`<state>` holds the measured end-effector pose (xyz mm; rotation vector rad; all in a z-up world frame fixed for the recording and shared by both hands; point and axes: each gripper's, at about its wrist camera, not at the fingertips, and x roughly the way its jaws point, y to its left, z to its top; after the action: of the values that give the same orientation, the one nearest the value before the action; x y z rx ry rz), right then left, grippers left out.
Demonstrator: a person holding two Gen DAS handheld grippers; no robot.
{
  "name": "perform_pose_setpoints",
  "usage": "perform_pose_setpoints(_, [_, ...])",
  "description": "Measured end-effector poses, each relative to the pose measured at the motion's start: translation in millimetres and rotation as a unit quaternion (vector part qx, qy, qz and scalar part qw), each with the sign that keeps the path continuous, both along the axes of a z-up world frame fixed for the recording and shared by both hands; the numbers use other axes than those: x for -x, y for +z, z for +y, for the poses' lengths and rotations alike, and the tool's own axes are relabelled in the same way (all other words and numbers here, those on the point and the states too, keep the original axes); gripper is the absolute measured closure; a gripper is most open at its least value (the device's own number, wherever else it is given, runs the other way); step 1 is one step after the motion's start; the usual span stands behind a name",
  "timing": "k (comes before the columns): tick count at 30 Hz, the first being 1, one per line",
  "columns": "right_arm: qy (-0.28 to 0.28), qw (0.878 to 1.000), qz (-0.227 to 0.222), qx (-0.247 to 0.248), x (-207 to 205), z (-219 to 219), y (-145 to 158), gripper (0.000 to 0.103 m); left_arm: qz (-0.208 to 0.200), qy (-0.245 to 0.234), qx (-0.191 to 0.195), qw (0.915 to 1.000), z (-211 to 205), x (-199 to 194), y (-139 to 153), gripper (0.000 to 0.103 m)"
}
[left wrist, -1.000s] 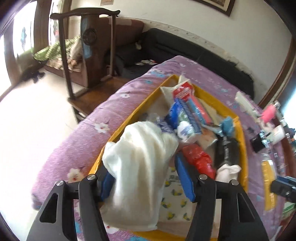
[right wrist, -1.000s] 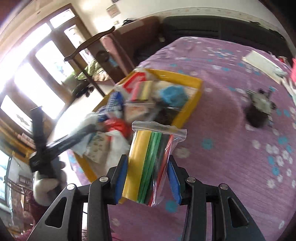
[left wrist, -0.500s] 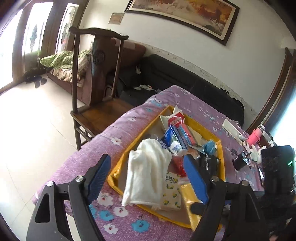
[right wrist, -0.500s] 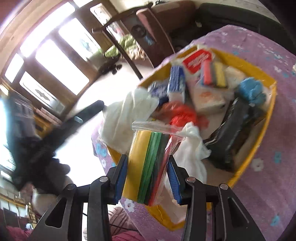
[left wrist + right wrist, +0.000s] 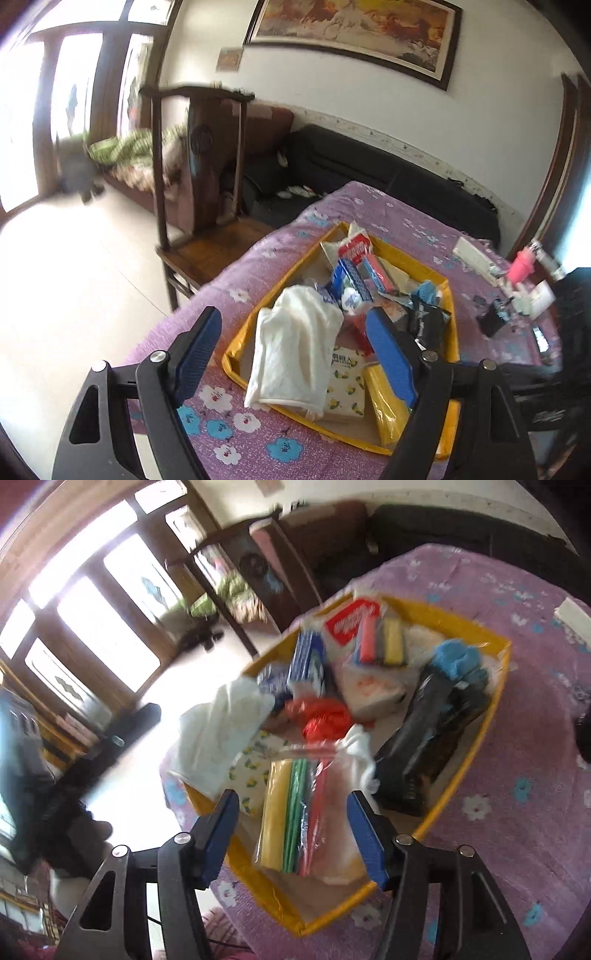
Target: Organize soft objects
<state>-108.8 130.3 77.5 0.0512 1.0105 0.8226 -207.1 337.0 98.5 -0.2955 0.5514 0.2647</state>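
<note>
A: What does the left gripper (image 5: 291, 354) do?

B: It is spread wide and holds nothing. It hangs above the near end of the yellow tray (image 5: 410, 254). The white towel (image 5: 291, 350) lies between its blue pads (image 5: 199, 350) in the view, but it rests in the tray and hangs over the near rim.

A: And the right gripper (image 5: 291, 830)?

B: Its jaws are also apart. The clear bag of coloured cloths (image 5: 295, 812) stands between them with a gap on both sides, so I think it is released. The bag's lower end is at the near corner of the tray (image 5: 476, 746), and it leans on the things behind it.

A: What else lies in the tray?

B: A red plastic bag (image 5: 325, 716) in the middle, a black package (image 5: 428, 746) on the right side with a blue cloth (image 5: 458, 661) behind it, a lemon-print pack (image 5: 347, 384) beside the towel, and a blue tissue pack (image 5: 347, 288) further back.

A: Where does the tray stand?

B: On the tabletop, which has a purple flowered cover (image 5: 255, 435). A dark wooden chair (image 5: 207, 177) stands beside it.
</note>
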Motion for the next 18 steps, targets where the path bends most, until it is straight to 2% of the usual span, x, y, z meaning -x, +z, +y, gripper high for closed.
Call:
perform_pose_setpoints(3, [-0.046,0.999,-0.023,-0.012,8,-25,7,0.027,-0.001,0.026,-0.059,0.9979,-24,-1,9,0.011])
perform_pose_setpoints(7, [-0.114,0.992,-0.056,0.002,15,-54,4,0.024,0.012,0.036,-0.098,0.9944,-51,-3,15,0.001])
perform_pose_setpoints(12, [-0.157,0.984,-0.073,0.035,14,-79,-5,0.022,0.047,0.034,-0.126,0.9903,-77,-11,15,0.001])
perform_pose_setpoints(18, [-0.181,0.979,-0.088,0.039,25,-110,-8,0.018,0.058,0.018,-0.145,0.9876,-110,-11,16,0.001])
